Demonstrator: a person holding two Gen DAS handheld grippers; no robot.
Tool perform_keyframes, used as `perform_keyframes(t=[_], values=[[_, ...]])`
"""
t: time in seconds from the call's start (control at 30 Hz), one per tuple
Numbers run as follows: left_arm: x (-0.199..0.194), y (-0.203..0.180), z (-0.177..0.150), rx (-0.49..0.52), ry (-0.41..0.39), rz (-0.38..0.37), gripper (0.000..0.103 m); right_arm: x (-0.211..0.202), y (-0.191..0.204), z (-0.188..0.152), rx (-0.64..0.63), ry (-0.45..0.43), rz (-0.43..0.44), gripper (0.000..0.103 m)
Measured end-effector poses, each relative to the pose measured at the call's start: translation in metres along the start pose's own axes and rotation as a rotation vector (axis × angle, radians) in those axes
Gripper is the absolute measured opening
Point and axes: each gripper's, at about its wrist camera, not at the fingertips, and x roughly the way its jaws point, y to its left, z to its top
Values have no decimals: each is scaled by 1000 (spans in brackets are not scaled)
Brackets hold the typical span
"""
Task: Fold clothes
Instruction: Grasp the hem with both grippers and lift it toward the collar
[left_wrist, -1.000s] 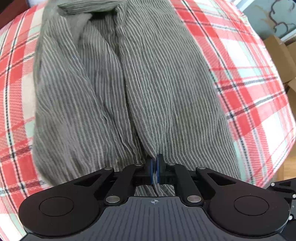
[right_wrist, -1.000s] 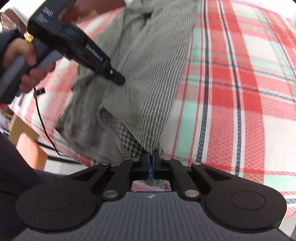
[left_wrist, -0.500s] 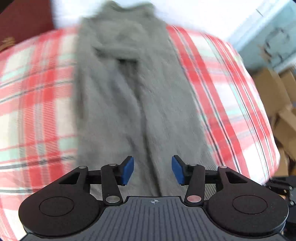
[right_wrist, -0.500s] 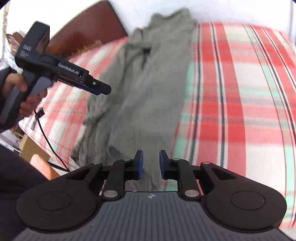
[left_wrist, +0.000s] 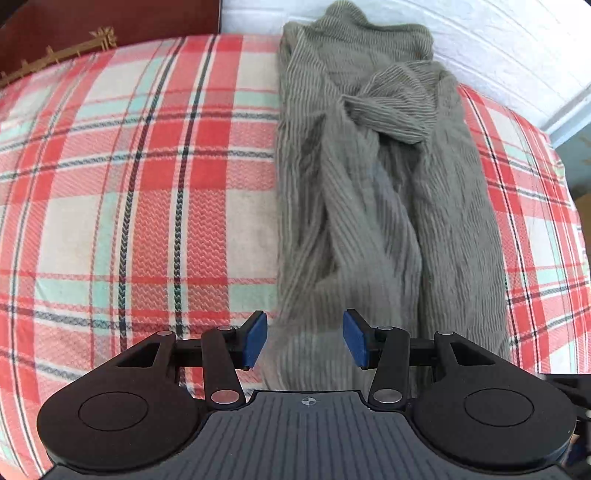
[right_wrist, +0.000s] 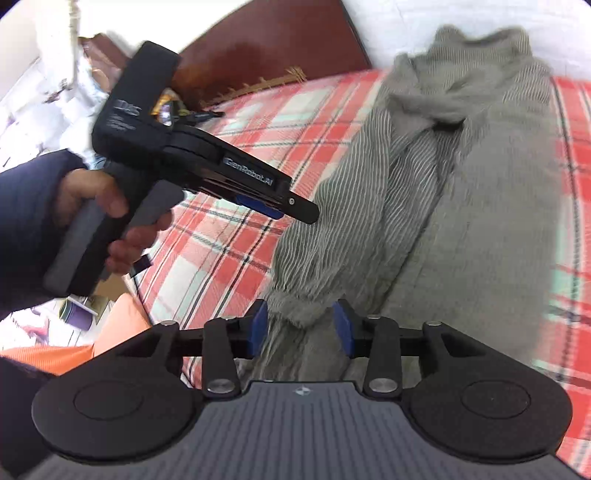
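A grey striped garment (left_wrist: 388, 203) lies in a long crumpled band on the red plaid bed sheet (left_wrist: 147, 206), reaching up to the wall. My left gripper (left_wrist: 306, 341) hovers open above the garment's near end, with nothing pressed between its blue pads (left_wrist: 255, 339). In the right wrist view the same garment (right_wrist: 461, 184) runs up the middle. My right gripper (right_wrist: 301, 328) is above its near hem, jaws opening, and the cloth lies below them untouched. The left gripper (right_wrist: 295, 212) shows there too, held in a person's hand (right_wrist: 92, 199) over the sheet to the left of the garment.
A dark wooden headboard (left_wrist: 110, 18) and a white wall (left_wrist: 498, 44) bound the bed's far side. An orange object (right_wrist: 122, 325) and clutter sit beside the bed's left edge. The bed drops off at the right edge (left_wrist: 569, 229).
Both grippers were shut on the garment's near edge a second ago. They have let go, opened and drawn back and up, so more of the bed and garment shows.
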Motion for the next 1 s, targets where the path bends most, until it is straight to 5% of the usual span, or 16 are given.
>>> perform_keyframes(t=[0.17, 0.23, 0.47, 0.53, 0.73, 1.0], values=[[-1, 25, 2, 46, 40, -103, 62, 41, 0, 6, 139, 89, -101, 45], [1, 35, 4, 68, 72, -140, 62, 44, 1, 5, 178, 97, -104, 7], [3, 37, -2, 199, 181, -307, 64, -24, 11, -3, 341, -111, -14, 6], [4, 39, -6, 190, 205, -362, 72, -41, 11, -4, 391, -171, -2, 6], [13, 27, -13, 156, 264, -520, 75, -65, 0, -11, 526, -301, 75, 6], [44, 19, -19, -165, 290, -752, 75, -88, -16, -26, 617, -401, 157, 6]])
